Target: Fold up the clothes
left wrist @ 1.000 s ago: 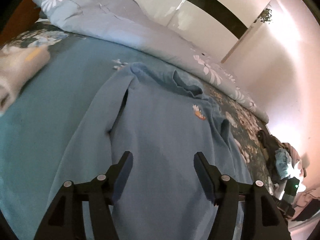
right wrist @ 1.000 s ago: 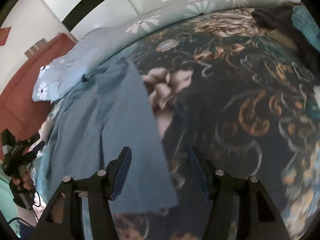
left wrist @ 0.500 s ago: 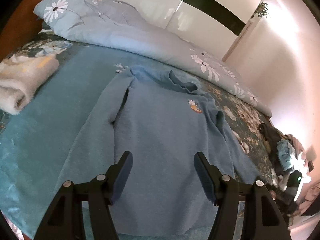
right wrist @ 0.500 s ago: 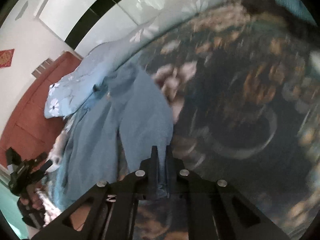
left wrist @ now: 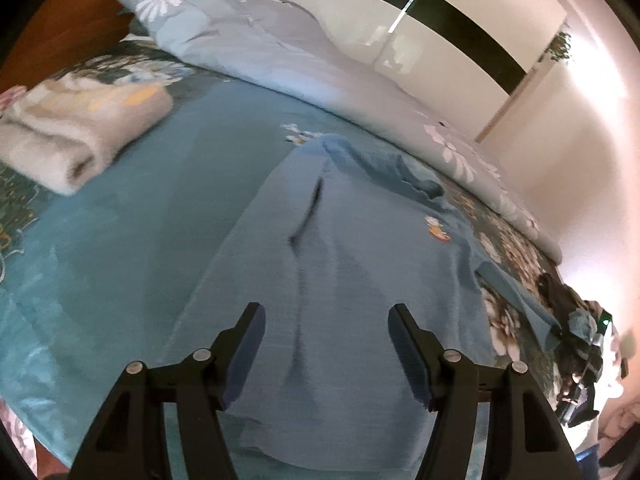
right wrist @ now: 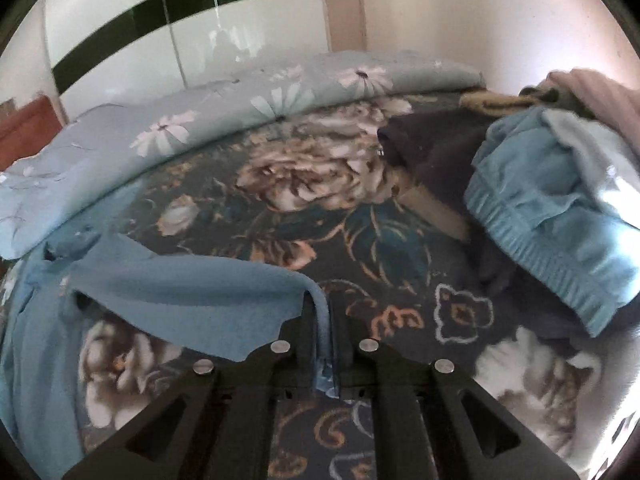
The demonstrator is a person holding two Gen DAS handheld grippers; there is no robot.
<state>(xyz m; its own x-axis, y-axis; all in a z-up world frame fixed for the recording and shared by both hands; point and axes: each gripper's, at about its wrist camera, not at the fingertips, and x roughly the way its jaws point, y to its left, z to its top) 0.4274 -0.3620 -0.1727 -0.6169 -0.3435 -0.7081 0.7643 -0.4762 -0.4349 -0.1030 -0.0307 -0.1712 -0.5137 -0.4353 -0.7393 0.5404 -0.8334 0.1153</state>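
**Blue top spread on bed, one sleeve pinched**

Blue fabric of the long-sleeved top (left wrist: 360, 288) is laid flat on the teal bedspread (left wrist: 120, 240). Its sleeve (right wrist: 192, 296) is clamped at the cuff by the right gripper (right wrist: 322, 320), trailing toward nine o'clock. The left gripper (left wrist: 326, 344) is held apart, empty, above the hem. A clothes pile (right wrist: 552, 208) is seen at two o'clock.

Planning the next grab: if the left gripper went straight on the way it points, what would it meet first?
Most likely the flat front of the light blue long-sleeved top, spread on the bed; the open left gripper points down at it, though depth is unclear.
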